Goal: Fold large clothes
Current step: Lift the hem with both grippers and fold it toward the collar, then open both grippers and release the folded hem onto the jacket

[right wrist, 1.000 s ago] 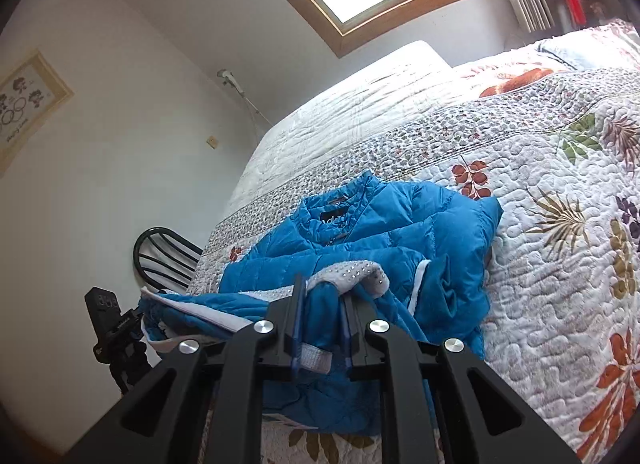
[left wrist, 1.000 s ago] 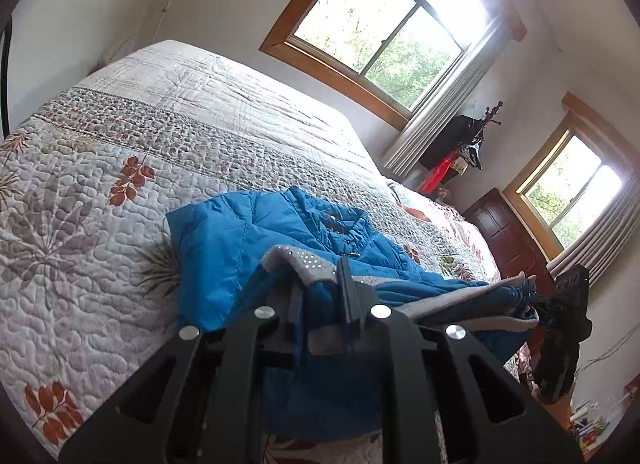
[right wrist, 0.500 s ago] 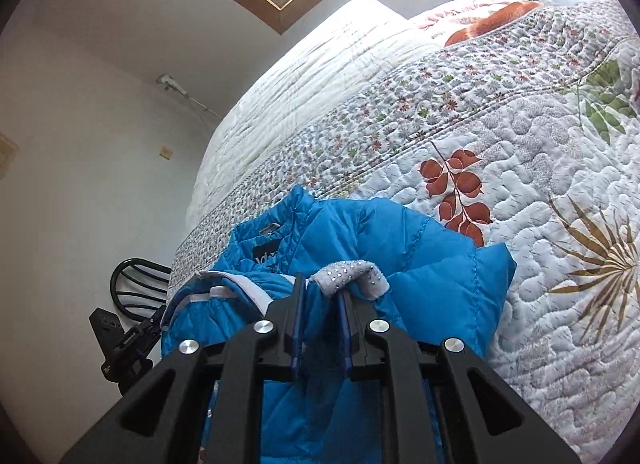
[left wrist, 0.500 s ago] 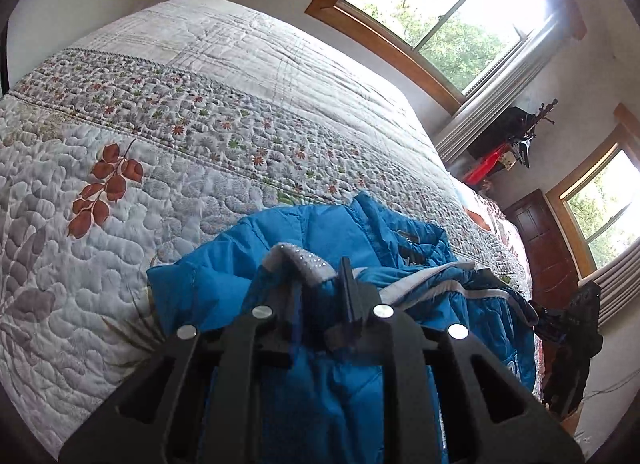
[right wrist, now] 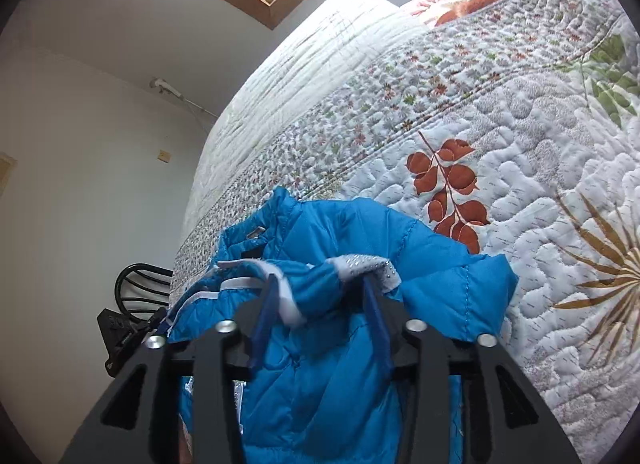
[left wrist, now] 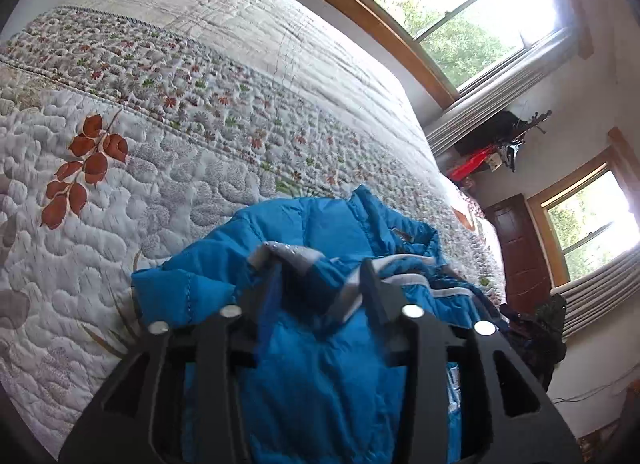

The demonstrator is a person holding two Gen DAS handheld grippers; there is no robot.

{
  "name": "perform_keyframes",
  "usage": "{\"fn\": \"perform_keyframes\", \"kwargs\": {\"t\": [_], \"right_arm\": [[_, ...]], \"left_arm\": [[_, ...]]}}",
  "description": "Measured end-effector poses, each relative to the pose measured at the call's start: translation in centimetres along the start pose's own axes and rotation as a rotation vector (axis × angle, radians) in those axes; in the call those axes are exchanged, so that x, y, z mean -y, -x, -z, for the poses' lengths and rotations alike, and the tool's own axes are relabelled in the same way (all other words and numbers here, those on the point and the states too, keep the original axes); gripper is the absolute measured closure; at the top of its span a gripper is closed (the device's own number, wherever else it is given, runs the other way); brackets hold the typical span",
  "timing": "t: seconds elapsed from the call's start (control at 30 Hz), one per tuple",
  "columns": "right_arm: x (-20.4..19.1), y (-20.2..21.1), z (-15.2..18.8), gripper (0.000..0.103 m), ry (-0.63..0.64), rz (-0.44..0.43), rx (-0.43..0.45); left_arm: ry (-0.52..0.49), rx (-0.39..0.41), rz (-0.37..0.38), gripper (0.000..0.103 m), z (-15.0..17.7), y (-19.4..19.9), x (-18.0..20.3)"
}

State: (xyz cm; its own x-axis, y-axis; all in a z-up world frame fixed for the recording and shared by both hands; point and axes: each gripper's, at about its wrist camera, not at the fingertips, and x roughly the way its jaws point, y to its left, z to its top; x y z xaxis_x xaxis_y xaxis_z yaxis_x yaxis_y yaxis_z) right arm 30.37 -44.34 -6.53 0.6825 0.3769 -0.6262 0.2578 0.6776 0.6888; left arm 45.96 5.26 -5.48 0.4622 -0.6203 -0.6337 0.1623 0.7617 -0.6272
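A bright blue quilted jacket [left wrist: 320,344] with grey sparkly cuffs lies folded on the quilted bedspread [left wrist: 160,103]; it also shows in the right wrist view [right wrist: 320,364]. My left gripper [left wrist: 320,276] is open, its fingers standing apart over the folded-up hem beside a grey cuff [left wrist: 288,254]. My right gripper [right wrist: 320,288] is open too, fingers apart on either side of the fabric, with the other grey cuff [right wrist: 368,266] at its right fingertip. Nothing is pinched in either gripper.
The bed's floral quilt [right wrist: 480,123] spreads far beyond the jacket. Wood-framed windows [left wrist: 440,3] and a dark door [left wrist: 520,248] stand behind. A black chair [right wrist: 140,284] and a tripod-mounted device [right wrist: 120,328] stand at the bed's left side.
Both grippers carried the jacket's lower edge forward over its body, lowered it onto the bed, then opened and let go of the fabric.
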Motion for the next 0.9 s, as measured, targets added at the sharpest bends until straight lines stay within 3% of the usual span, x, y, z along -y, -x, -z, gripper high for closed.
{"fn": "perform_keyframes", "kwargs": {"t": [0.03,0.13,0.3,0.37,0.4,0.43,0.47,0.53,0.6,0.77,0.9], "right_arm": [[-0.5,1.1,0.4,0.038,0.028,0.026,0.028],[-1.5,3.1,2.2,0.038,0.095,0.034,0.041],[-2.5,3.2,6.1,0.038,0.187,0.124,0.009],[-3.1,2.3,7.2,0.038,0.245,0.191,0.014],[-3.4,1.8,7.6,0.046,0.266,0.225,0.017],[-3.6,1.2,7.8,0.062,0.285,0.268,0.018],[-3.9,0.7,8.0,0.067,0.305,0.324,0.023],[-4.9,0.5,8.2,0.087,0.345,0.379,0.047],[-5.7,1.2,7.8,0.095,0.351,0.374,0.089],[-5.9,3.2,5.8,0.097,0.281,0.316,0.192],[-2.4,-0.2,4.6,0.096,0.198,0.326,0.095]], "left_arm": [[-0.009,0.036,0.008,0.036,0.1,1.4,0.1],[-0.066,0.080,0.024,0.036,1.3,4.8,0.4],[-0.209,0.025,-0.169,0.036,6.7,5.3,0.3],[-0.245,0.002,-0.190,0.037,8.7,4.9,0.3],[-0.259,0.001,-0.197,0.041,9.5,4.7,0.5],[-0.275,0.008,-0.206,0.053,10.0,4.5,0.6],[-0.291,0.016,-0.221,0.059,10.5,4.3,0.9],[-0.303,0.028,-0.232,0.082,10.6,4.0,1.6],[-0.296,0.057,-0.232,0.090,10.2,4.0,2.5],[-0.282,0.196,-0.199,0.093,8.0,5.5,4.2],[-0.270,0.073,-0.292,0.090,7.9,1.3,1.6]]}}
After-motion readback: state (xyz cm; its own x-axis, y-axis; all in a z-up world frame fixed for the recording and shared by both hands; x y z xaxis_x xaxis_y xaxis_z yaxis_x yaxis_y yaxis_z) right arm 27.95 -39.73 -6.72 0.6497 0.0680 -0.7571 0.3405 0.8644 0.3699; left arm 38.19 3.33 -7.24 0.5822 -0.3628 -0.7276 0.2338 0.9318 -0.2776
